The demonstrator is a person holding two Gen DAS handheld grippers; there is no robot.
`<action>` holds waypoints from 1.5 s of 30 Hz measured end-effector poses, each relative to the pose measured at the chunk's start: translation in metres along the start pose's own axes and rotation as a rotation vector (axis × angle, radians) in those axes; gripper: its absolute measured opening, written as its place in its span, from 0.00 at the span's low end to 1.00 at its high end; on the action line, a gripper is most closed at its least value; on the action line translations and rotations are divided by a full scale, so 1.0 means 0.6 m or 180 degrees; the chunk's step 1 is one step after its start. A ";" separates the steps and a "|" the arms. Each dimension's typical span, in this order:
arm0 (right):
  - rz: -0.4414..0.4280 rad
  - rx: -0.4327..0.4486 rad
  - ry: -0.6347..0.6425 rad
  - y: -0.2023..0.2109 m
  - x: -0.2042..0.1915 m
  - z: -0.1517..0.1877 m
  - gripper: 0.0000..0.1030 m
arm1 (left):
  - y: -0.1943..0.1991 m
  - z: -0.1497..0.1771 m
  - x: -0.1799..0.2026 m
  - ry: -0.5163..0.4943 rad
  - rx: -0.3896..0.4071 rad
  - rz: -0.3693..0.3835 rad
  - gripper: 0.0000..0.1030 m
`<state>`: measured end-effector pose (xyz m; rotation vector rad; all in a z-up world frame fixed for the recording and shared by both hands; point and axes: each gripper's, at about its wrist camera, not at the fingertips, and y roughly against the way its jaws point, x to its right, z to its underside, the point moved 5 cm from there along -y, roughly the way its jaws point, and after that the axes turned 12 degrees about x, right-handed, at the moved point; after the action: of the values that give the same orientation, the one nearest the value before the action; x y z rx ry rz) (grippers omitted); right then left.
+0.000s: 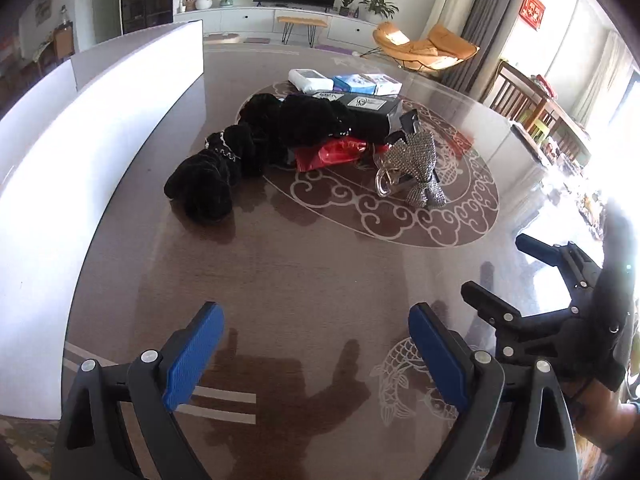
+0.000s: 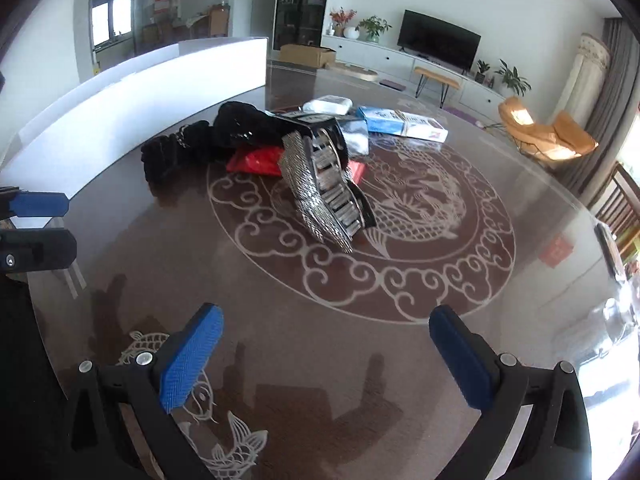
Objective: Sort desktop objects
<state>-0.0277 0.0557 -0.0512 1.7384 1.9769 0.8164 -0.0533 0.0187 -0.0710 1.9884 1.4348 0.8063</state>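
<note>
left gripper (image 1: pixel 316 356) is hanging wide apart, holding nothing | right gripper (image 2: pixel 326 356) too | shiny bow (image 2: pixel 320 192) is lying straight ahead, closer to right, long side pointing away

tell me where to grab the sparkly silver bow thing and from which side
Grip the silver bow across its narrow pinched waist, probably from above with the right gripper, which is open and faces it across bare table. It lies tilted, its near lobe on the glass and its far one propped against the red packet. The wide studded lobes likely exceed the jaw opening, and the waist clears the pile behind.
</note>
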 end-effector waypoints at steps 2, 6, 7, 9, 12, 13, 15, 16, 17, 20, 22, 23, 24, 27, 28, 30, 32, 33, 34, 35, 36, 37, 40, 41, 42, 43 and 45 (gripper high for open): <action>0.0060 -0.0037 -0.0137 -0.009 0.019 0.011 1.00 | -0.015 -0.006 0.004 -0.0002 -0.0001 0.0008 0.92; 0.0063 -0.0065 -0.0261 -0.030 0.031 0.001 1.00 | -0.038 -0.015 -0.001 -0.0019 0.0091 -0.0082 0.92; 0.0073 -0.0066 -0.0255 -0.035 0.029 -0.002 1.00 | -0.043 -0.010 -0.003 0.0021 0.0094 -0.0080 0.92; 0.0089 -0.0074 -0.0248 -0.044 0.029 -0.010 1.00 | -0.054 -0.002 -0.007 0.0158 0.0060 -0.0069 0.91; 0.0010 -0.0119 -0.0358 -0.052 0.034 -0.008 1.00 | -0.047 -0.004 -0.002 0.0182 0.0197 -0.0089 0.92; 0.0006 -0.0117 -0.0391 -0.052 0.034 -0.004 1.00 | -0.050 -0.002 0.000 0.0175 0.0178 -0.0105 0.91; 0.0025 -0.0122 -0.0388 -0.055 0.036 -0.007 1.00 | -0.057 -0.002 0.011 0.0041 0.0178 -0.0189 0.92; 0.0028 -0.0123 -0.0388 -0.057 0.037 -0.008 1.00 | -0.059 0.000 0.014 -0.0027 0.0167 -0.0231 0.92; 0.0029 -0.0124 -0.0387 -0.058 0.035 -0.008 1.00 | -0.062 0.000 0.018 -0.0084 0.0156 -0.0272 0.92; 0.0039 -0.0124 -0.0399 -0.058 0.034 -0.004 1.00 | -0.064 0.002 0.019 -0.0126 0.0141 -0.0314 0.92; 0.0043 -0.0123 -0.0395 -0.058 0.028 0.001 1.00 | -0.065 0.001 0.018 -0.0118 0.0136 -0.0303 0.92; 0.0043 -0.0123 -0.0396 -0.058 0.028 0.001 1.00 | -0.065 0.001 0.018 -0.0123 0.0134 -0.0299 0.92; 0.0043 -0.0123 -0.0396 -0.058 0.028 0.001 1.00 | -0.066 0.002 0.018 -0.0134 0.0132 -0.0297 0.93; 0.0042 -0.0123 -0.0396 -0.059 0.028 0.001 1.00 | -0.071 0.004 0.017 -0.0208 0.0105 -0.0410 0.99; 0.0043 -0.0123 -0.0396 -0.058 0.028 0.001 1.00 | -0.073 0.006 0.013 -0.0199 0.0089 -0.0470 1.00; 0.0044 -0.0122 -0.0393 -0.058 0.027 0.001 1.00 | -0.072 0.006 0.010 -0.0193 0.0089 -0.0471 1.00; 0.0041 -0.0119 -0.0399 -0.058 0.028 0.002 1.00 | -0.072 0.006 0.008 -0.0182 0.0093 -0.0472 1.00; 0.0041 -0.0119 -0.0399 -0.058 0.028 0.002 1.00 | -0.072 0.006 0.008 -0.0175 0.0098 -0.0477 1.00; 0.0041 -0.0119 -0.0399 -0.058 0.029 0.002 1.00 | -0.072 0.006 0.008 -0.0171 0.0101 -0.0484 1.00; 0.0042 -0.0119 -0.0398 -0.058 0.028 0.002 1.00 | -0.072 0.006 0.007 -0.0166 0.0102 -0.0487 1.00; 0.0041 -0.0119 -0.0398 -0.058 0.028 0.002 1.00 | -0.072 0.006 0.008 -0.0162 0.0103 -0.0494 1.00; 0.0042 -0.0119 -0.0398 -0.058 0.028 0.002 1.00 | -0.072 0.007 0.007 -0.0156 0.0106 -0.0502 1.00; 0.0042 -0.0119 -0.0398 -0.058 0.027 0.002 1.00 | -0.071 0.007 0.004 -0.0121 0.0113 -0.0539 1.00; 0.0041 -0.0120 -0.0399 -0.058 0.028 0.002 1.00 | -0.071 0.007 0.002 -0.0105 0.0116 -0.0554 1.00; 0.0040 -0.0119 -0.0400 -0.058 0.028 0.002 1.00 | -0.071 0.006 -0.001 -0.0081 0.0120 -0.0580 1.00; 0.0041 -0.0120 -0.0397 -0.057 0.027 0.002 1.00 | -0.070 0.006 -0.006 -0.0047 0.0125 -0.0609 1.00; 0.0042 -0.0120 -0.0396 -0.058 0.027 0.002 1.00 | -0.070 0.005 -0.016 0.0025 0.0134 -0.0672 1.00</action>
<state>-0.0559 0.0697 -0.0731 1.7388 1.8595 0.7267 -0.0798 0.0209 -0.1048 1.8266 1.6455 0.6966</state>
